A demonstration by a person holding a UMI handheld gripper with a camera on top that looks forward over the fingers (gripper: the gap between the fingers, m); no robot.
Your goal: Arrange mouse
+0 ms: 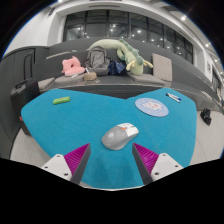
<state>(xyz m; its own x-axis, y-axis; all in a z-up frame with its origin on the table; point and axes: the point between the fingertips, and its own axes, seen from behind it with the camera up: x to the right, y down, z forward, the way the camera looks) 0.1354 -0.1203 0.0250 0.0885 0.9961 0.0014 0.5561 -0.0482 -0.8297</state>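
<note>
- We see the mouse (120, 135), grey and white, lying on a teal mat (80, 125) just ahead of the gripper (113, 158).
- The mouse sits a little in front of the fingertips and about in line with the gap between them; it touches neither finger.
- We see the gripper spread wide and holding nothing; its two fingers rise from below, and each one carries a magenta pad (78, 157) on its inner face.
- The mat covers most of the table (30, 100) in front of us; the grey table surface shows around the mat's edge.
- Beyond the mouse, toward the right, a round pale blue disc (152, 107) lies flat on the mat, apart from the mouse.
- Near the disc, further right, we see a small white thing (174, 97) at the mat's edge; we cannot tell what it is.
- On the left part of the mat lies a short green stick (62, 99), well apart from the mouse.
- At the far side of the table there is a pink thing (72, 66) and beside it a pile of soft things (112, 57) in grey and pale green; the details are too small for us to name.
- Behind everything we see a row of windows (130, 28) with dark frames.
</note>
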